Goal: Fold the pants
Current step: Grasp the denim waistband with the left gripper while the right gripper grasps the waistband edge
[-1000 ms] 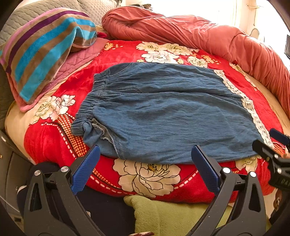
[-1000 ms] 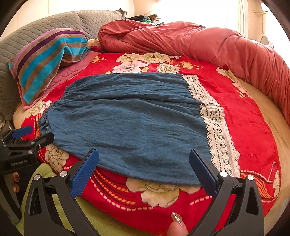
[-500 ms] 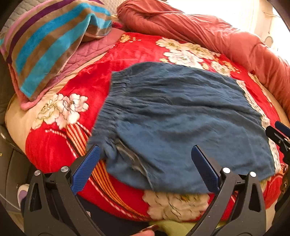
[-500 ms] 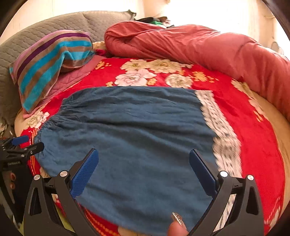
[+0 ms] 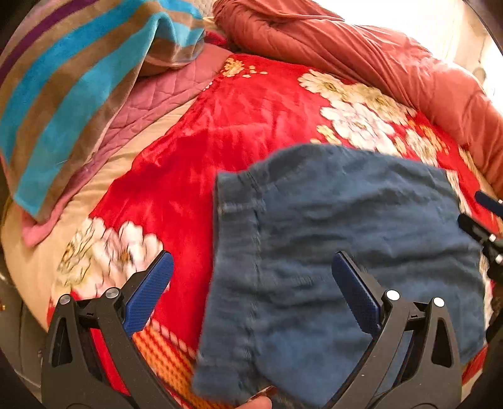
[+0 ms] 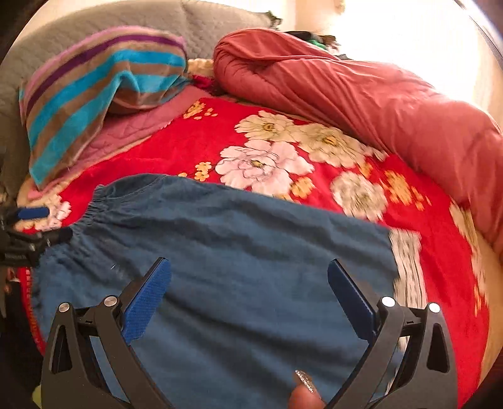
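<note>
The blue denim pants (image 5: 345, 239) lie flat on the red floral blanket (image 5: 239, 103), elastic waistband to the left and white lace hem (image 6: 407, 270) to the right. My left gripper (image 5: 251, 267) is open and empty, hovering over the waistband end. My right gripper (image 6: 248, 273) is open and empty, hovering over the middle of the pants near the lace hem. Each gripper shows at the edge of the other's view: the right one in the left wrist view (image 5: 484, 226), the left one in the right wrist view (image 6: 28, 232). Both views are motion-blurred.
A striped pillow (image 6: 94, 85) on a pink quilted pad (image 6: 132, 129) lies at the back left. A rolled rust-red duvet (image 6: 361, 91) runs along the back and right. A grey headboard (image 6: 110, 19) stands behind. The blanket's near edge drops off below the grippers.
Both grippers have moved forward and down from off the bed's edge to over the pants. The left one now sits over the waistband end, the right over the middle. Jaws stayed open.
</note>
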Motion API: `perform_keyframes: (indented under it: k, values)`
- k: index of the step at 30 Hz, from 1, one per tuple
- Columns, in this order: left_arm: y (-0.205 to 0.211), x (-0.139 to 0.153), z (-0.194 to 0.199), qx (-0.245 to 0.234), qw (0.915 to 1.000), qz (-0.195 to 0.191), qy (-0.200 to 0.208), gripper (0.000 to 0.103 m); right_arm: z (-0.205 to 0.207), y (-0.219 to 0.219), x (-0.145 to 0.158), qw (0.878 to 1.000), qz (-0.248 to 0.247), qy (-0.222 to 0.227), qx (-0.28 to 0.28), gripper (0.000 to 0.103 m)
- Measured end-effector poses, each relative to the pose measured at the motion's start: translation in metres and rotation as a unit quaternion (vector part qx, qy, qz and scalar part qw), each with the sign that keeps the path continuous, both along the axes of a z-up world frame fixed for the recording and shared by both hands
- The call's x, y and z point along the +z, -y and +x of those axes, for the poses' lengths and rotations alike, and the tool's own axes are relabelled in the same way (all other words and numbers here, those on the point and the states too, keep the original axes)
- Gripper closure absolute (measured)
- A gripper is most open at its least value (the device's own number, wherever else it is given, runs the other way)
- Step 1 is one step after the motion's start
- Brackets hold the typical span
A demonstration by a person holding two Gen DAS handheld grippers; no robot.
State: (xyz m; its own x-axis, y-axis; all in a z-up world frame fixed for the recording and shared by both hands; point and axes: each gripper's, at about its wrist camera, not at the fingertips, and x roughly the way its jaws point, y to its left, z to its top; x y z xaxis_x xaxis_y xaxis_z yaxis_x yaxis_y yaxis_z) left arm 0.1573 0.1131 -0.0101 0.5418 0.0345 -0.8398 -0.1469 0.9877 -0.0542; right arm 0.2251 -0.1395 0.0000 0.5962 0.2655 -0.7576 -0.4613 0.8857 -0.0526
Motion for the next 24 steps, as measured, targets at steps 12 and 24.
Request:
perform_keyframes:
  k: [12, 24]
  values:
    - [-0.022, -0.031, 0.083, -0.027, 0.9982, 0.032, -0.043, 0.008, 0.095, -0.040, -0.037, 0.996, -0.034, -0.058, 0.051, 0.004]
    - [-0.018, -0.047, 0.107, -0.060, 0.9972, 0.021, -0.040, 0.066, 0.127, -0.083, -0.063, 0.981, -0.111, -0.065, 0.147, 0.004]
